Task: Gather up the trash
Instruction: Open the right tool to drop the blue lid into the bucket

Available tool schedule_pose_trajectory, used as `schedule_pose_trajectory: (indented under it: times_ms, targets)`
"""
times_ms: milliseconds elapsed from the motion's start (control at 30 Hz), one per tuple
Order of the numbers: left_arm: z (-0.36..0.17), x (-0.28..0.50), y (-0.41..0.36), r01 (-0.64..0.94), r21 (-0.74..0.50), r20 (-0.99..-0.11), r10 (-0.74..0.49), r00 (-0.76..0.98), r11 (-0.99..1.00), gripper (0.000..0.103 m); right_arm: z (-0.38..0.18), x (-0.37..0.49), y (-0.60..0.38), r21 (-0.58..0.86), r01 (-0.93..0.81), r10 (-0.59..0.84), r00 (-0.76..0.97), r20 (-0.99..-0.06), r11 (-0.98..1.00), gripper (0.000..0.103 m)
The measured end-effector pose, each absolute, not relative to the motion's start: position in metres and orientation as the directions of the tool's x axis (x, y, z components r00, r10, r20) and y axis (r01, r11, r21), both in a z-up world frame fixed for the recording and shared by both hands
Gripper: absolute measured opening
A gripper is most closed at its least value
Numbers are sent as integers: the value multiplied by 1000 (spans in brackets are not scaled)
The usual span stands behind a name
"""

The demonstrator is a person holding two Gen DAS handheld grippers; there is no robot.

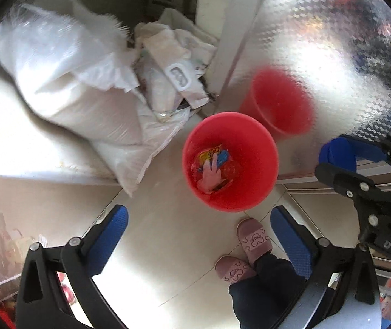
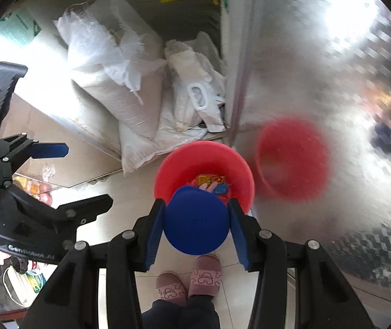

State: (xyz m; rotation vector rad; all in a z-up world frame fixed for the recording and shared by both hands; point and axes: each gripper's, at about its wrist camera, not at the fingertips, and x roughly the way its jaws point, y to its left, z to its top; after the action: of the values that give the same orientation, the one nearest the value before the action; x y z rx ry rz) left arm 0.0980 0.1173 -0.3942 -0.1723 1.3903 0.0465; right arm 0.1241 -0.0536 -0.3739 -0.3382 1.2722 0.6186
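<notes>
A red trash bucket (image 1: pixel 253 148) stands on the tiled floor and holds colourful wrappers (image 1: pixel 214 164). It also shows in the right wrist view (image 2: pixel 173 164). My right gripper (image 2: pixel 195 219) is shut on a round blue lid (image 2: pixel 195 222) and holds it just above the near rim of the bucket. My left gripper (image 1: pixel 199 235) is open and empty, above the floor in front of the bucket. The right gripper's fingers (image 1: pixel 338 150) show at the right of the left wrist view.
White woven sacks (image 1: pixel 66 82) and plastic bags (image 1: pixel 168 71) lie on a low ledge left of the bucket. A shiny patterned metal panel (image 1: pixel 319 41) stands right of it and mirrors the bucket. The person's pink slippers (image 1: pixel 253 241) stand near the bucket.
</notes>
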Motion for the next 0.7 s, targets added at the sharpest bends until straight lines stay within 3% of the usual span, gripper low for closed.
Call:
schedule_pose_trajectory:
  times_ms: [600,633,667,700]
  targets:
    - [-427,70,145,-291,-76,-989,-35,144,954,103,-422,133,-23,27,-703,176,140,-974,711,43]
    - [-428,70,145,-293,-69,-989,-28,142,954,103,-425,134,-22,27,-708,170,131,-977,706,52]
    - [-428,68,145,-294,-67,-989,-25,143,953,103,-426,135,-22,38,-711,178,123,-976,702,68]
    - [-429,68,145,-297,-70,-989,-28,144,952,103,-426,136,-22,41,-716,185,125,-975,697,75]
